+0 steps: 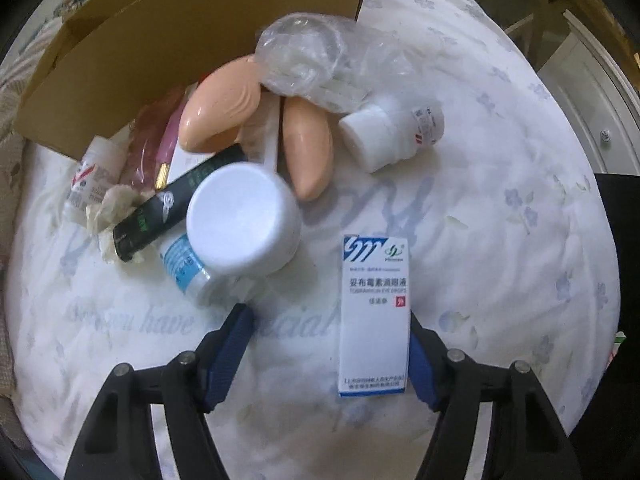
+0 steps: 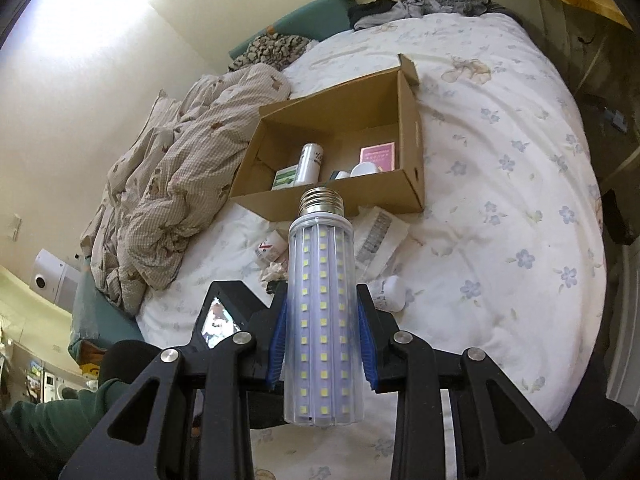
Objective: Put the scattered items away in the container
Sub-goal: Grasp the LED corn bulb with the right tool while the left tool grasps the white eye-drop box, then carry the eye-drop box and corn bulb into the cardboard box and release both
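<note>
My right gripper [image 2: 322, 344] is shut on a long LED corn bulb [image 2: 320, 312], held above the bed with its screw base pointing at the open cardboard box [image 2: 384, 200]. In the box lie a white can [image 2: 310, 162], a green-white packet [image 2: 286, 178] and a pink box [image 2: 378, 156]. My left gripper [image 1: 328, 356] is open low over the sheet; a white-and-blue eye drops box [image 1: 374, 312] lies between its fingers, against the right one. Beyond it a pile lies by the cardboard box [image 1: 160, 40]: a white-capped bottle [image 1: 244, 224], a black tube [image 1: 176, 204], two peach ovals [image 1: 218, 112], a plastic bag [image 1: 304, 52], a white bottle [image 1: 392, 132].
A crumpled checked duvet [image 2: 180, 184] lies left of the box. A green pillow [image 2: 308, 20] and dark clothes [image 2: 420, 8] sit at the bed's far end. Flowered sheet [image 2: 500, 200] spreads to the right. A green sleeve [image 2: 60, 412] shows at lower left.
</note>
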Tool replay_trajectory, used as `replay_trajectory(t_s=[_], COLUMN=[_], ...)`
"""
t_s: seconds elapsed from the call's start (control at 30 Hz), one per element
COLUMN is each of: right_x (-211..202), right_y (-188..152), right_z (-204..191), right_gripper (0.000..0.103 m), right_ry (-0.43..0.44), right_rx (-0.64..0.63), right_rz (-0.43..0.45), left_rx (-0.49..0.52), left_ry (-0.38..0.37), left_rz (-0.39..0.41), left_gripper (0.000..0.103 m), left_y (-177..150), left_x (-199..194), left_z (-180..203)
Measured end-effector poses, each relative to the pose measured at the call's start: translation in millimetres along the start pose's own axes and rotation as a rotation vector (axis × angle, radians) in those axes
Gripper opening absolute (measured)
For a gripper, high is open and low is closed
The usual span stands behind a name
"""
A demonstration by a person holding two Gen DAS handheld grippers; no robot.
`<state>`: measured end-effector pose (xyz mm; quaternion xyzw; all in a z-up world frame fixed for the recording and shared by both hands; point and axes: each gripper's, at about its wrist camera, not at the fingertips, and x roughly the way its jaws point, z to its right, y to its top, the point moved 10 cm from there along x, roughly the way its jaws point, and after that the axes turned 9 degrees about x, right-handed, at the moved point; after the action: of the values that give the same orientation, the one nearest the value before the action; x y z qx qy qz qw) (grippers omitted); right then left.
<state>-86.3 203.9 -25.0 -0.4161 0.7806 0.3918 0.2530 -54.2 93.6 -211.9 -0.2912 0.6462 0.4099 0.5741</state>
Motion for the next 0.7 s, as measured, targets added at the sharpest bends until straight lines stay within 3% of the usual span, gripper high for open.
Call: replay_trajectory(t_s=[0.03, 0.07, 0.17, 0.4, 0.7], right_x=[1, 1, 1, 1, 5], right_y=[-1, -1, -2, 0, 0], right_z=[-2, -3, -5, 9, 13], right_gripper=[0.033, 0.033, 0.033, 0.034, 0.034], right_ry=[0.003, 0.006, 0.011, -0.001, -0.007], right_rx=[-0.007, -0.013, -0.021, 0.015, 0.028], right_rz=[-0.002, -0.003, -0.004, 0.005, 0.009], left_rx=[-0.006, -0.009, -0.033, -0.069, -0.075], left_ry=[-0.011, -0.022, -0.080, -0.141, -0.186], left_rz=[0.013, 0.020, 0.072, 0.196, 0.275], left_gripper=[0.051, 0.027, 0.027, 0.027, 0.027], left_y=[1, 1, 3, 6, 1], left_x=[-3, -5, -23, -72, -103], left_z=[0, 0, -2, -11, -10])
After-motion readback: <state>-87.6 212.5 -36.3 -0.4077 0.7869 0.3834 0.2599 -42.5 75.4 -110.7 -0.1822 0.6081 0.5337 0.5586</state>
